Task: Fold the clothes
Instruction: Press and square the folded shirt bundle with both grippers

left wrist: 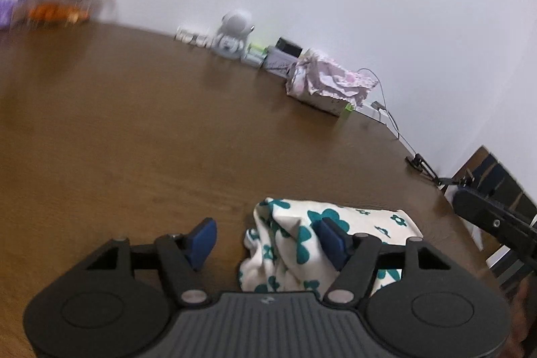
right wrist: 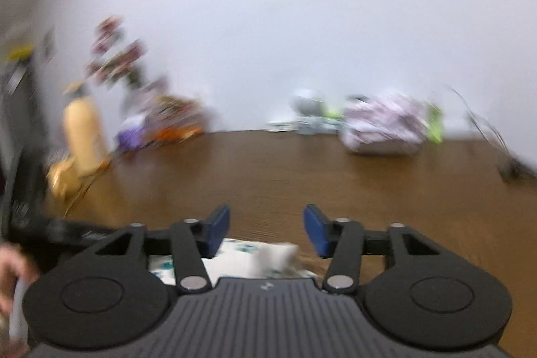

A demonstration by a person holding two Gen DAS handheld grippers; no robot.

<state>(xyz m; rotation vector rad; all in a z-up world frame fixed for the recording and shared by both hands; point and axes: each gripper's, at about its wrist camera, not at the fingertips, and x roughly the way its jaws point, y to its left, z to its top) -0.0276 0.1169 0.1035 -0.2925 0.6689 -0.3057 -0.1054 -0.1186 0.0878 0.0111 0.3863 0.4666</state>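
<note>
A white cloth with teal flowers (left wrist: 292,244) lies bunched on the brown wooden table (left wrist: 134,140). My left gripper (left wrist: 266,240) is open just above the cloth, its right pad over the fabric and its left pad over bare wood. My right gripper (right wrist: 266,232) is open and empty, and the same cloth (right wrist: 255,260) shows low between and below its fingers. The right wrist view is blurred by motion. The other gripper's black body (left wrist: 493,220) shows at the right edge of the left wrist view.
Along the white wall stand a small white robot toy (left wrist: 233,34), small boxes, a box draped with pink-patterned fabric (left wrist: 327,83) and a cable. Blurred snack packs (right wrist: 161,123) and a yellow bottle (right wrist: 84,136) stand at the left. A chair (left wrist: 496,183) is at the table's right.
</note>
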